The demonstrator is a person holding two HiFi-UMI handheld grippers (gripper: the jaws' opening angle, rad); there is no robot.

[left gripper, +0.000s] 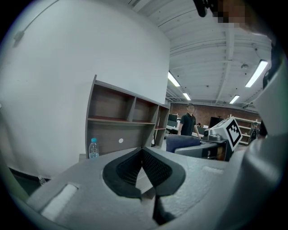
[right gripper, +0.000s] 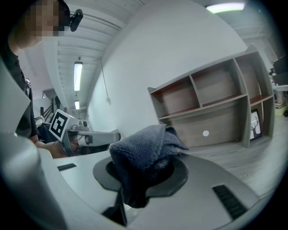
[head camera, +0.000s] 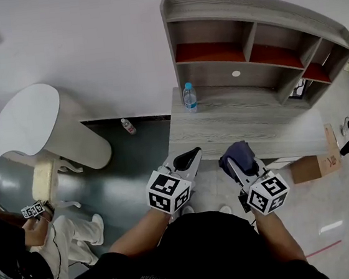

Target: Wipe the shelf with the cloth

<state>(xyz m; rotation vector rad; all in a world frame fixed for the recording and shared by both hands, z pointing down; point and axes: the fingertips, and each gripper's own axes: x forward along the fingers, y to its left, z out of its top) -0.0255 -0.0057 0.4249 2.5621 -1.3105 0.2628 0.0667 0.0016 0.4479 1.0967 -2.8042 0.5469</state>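
Observation:
A grey wooden shelf unit with red-lined compartments stands on a grey desk against the wall; it also shows as the shelf and the shelf. My right gripper hovers over the desk's near edge, shut on a dark blue cloth, and the cloth bulges out between its jaws. My left gripper is beside it, a little to the left, shut with nothing in it; the black pads meet.
A water bottle stands on the desk's left end, in front of the shelf. A cardboard box sits by the desk's right end. A curved white table and a seated person are at left.

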